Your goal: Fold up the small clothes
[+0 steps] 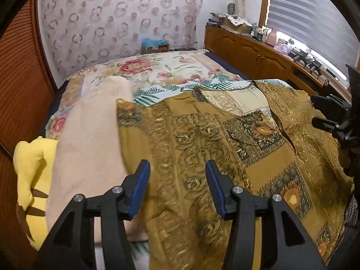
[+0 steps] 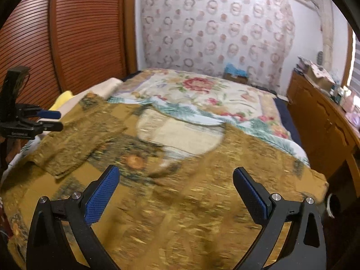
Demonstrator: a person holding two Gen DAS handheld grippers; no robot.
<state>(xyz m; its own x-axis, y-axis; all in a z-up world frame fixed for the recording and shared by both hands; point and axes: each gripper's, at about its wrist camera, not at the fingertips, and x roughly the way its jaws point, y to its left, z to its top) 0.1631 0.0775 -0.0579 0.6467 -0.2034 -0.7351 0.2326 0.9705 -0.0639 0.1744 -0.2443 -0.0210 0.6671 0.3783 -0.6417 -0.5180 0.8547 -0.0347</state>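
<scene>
Blue-padded left gripper (image 1: 177,184), jaws apart w/ nothing between, hovers over mustard blouse (image 1: 202,148) lying flat on bed (image 1: 157,72); neckline (image 2: 180,132) points to far wall, long axis runs away from cameras. Fabric thin, gold scroll and sunflower print, left sleeve folded in over body. Beige pillow (image 1: 90,139) and yellow plush (image 1: 29,171) at its left. Right gripper (image 2: 175,193) jaws wide apart, empty, above hem; right-wrist view blurred
</scene>
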